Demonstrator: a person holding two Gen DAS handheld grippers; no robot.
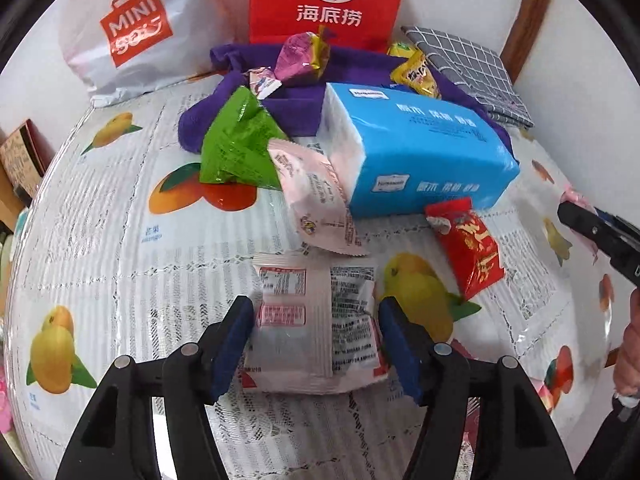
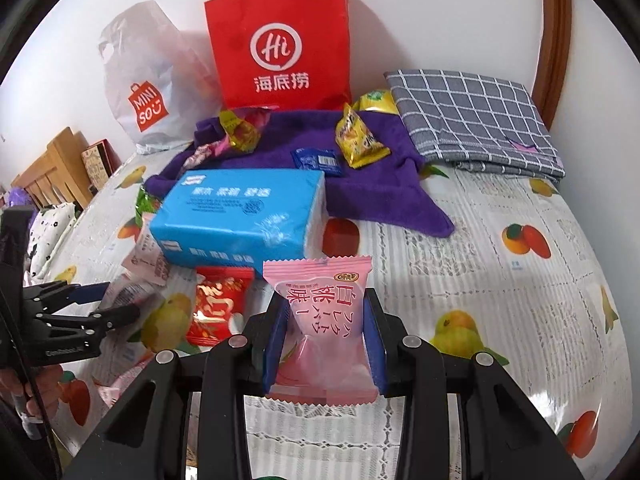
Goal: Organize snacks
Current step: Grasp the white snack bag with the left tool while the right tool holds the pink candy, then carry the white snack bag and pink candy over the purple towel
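Observation:
My left gripper stands open, pointing down over a white and pink snack packet that lies flat on the fruit-print tablecloth. The packet sits between the blue pads, which do not squeeze it. My right gripper is shut on a pink peach-flavour snack packet, held above the table. In the right wrist view the left gripper shows at the left edge; in the left wrist view the right gripper shows at the right edge. A red snack packet lies between them.
A blue tissue pack lies mid-table, with a pink packet and green wrapper beside it. Behind it a purple towel carries yellow candies and a dark blue packet. A red paper bag, white plastic bag and grey checked cloth stand at the back.

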